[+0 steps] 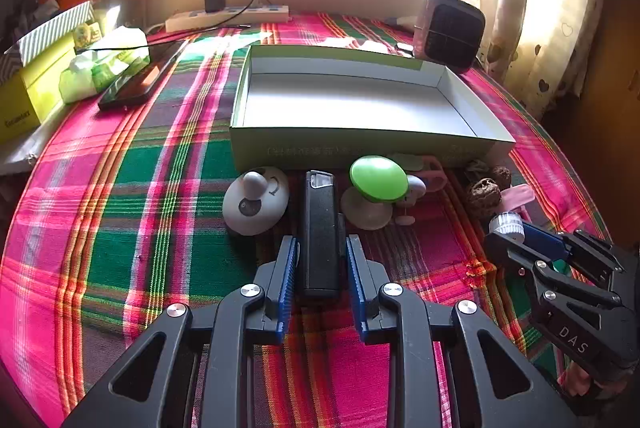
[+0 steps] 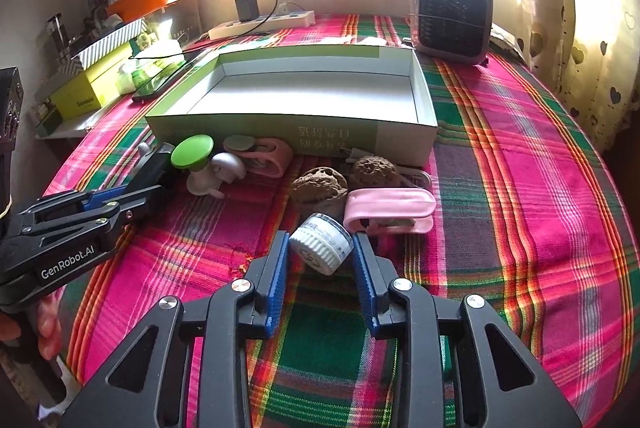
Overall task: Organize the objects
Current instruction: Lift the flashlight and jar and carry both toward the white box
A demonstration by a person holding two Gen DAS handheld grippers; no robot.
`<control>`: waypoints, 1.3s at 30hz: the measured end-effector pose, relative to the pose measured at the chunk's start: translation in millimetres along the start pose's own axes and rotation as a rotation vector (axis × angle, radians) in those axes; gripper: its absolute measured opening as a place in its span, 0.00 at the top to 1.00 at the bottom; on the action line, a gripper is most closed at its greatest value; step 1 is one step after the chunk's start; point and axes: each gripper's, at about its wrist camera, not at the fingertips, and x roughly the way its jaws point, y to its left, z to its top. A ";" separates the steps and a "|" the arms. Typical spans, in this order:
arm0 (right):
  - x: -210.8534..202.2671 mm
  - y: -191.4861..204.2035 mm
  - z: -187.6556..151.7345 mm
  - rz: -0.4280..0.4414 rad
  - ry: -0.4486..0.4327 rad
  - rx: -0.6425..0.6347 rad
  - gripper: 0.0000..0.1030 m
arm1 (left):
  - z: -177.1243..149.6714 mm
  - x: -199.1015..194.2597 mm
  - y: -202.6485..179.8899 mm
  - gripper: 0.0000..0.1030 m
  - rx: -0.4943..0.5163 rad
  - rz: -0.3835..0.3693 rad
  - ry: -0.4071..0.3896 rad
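Note:
In the left wrist view my left gripper (image 1: 322, 240) is shut on a black bar-shaped device (image 1: 320, 212) that lies on the plaid cloth, one blue pad against each long side. In the right wrist view my right gripper (image 2: 321, 240) is shut on a small white jar (image 2: 320, 250) with a ribbed lid, tilted on its side. An open, empty green-and-white box (image 1: 360, 138) stands just beyond both. In front of it lie a white round knobbed thing (image 1: 256, 200), a green-capped mushroom shape (image 1: 378, 178), two walnuts (image 2: 318, 186) and a pink clip (image 2: 390, 208).
A small fan (image 2: 454, 16) stands at the back right, with a power strip (image 2: 262, 22) and charger along the far wall. A dark phone (image 1: 132, 84) and yellow-green boxes (image 1: 24, 96) sit at the left. A curtain (image 2: 580, 28) hangs on the right.

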 end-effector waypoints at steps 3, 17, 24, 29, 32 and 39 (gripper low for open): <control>-0.8 0.6 -1.4 0.004 0.000 -0.001 0.68 | -2.4 -2.4 -0.3 0.78 0.005 -0.001 0.002; -0.7 1.4 -1.4 0.013 0.002 -0.014 0.68 | 2.8 3.8 -3.5 0.78 0.027 0.009 0.009; 0.1 1.9 -1.2 0.015 0.001 -0.021 0.68 | 3.3 3.2 -3.6 0.78 0.028 0.011 0.005; 0.2 2.6 -1.2 0.015 -0.003 -0.028 0.68 | 2.7 1.7 -3.4 0.79 0.022 0.007 0.001; 0.1 2.4 -1.3 0.017 -0.004 -0.025 0.68 | 2.0 -0.2 -3.6 0.79 0.019 0.004 -0.003; -4.6 2.5 1.1 0.022 -0.018 -0.025 0.68 | 2.6 -6.7 -4.3 0.79 0.018 -0.004 -0.015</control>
